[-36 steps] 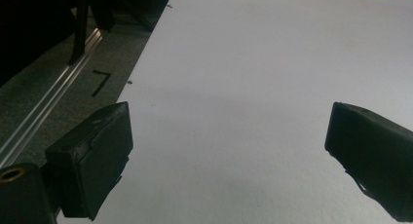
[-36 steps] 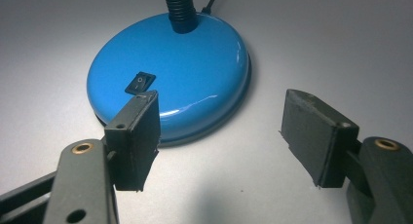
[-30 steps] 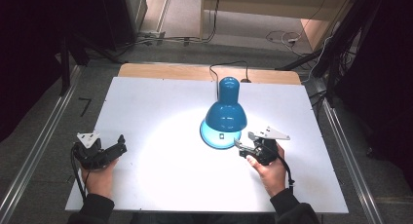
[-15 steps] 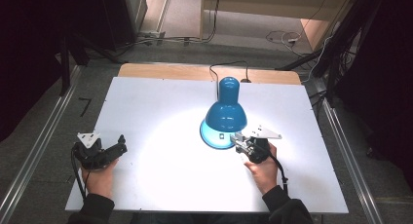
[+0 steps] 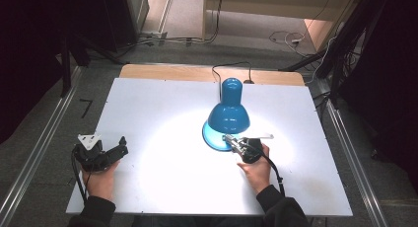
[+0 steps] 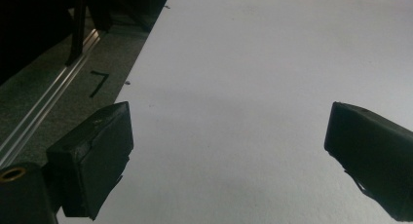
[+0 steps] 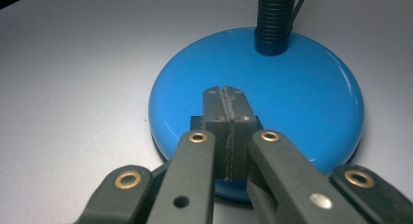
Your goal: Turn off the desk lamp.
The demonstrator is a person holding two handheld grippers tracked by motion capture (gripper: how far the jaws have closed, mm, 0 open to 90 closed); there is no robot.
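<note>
Since the earlier frame, the right gripper has advanced to the round glossy blue base of the blue metal desk lamp, its jaws pressed together with their tips resting on the base's top, near the black ribbed neck. The lamp stands lit at the middle of the white counter. The left gripper rests near the counter's left front edge, jaws wide and empty. Judged step: pressing or probing the base, possibly a switch; the next move calls for light, steady downward pressure.

Dim room; lamp pools bright light on table; high view soft.
</note>
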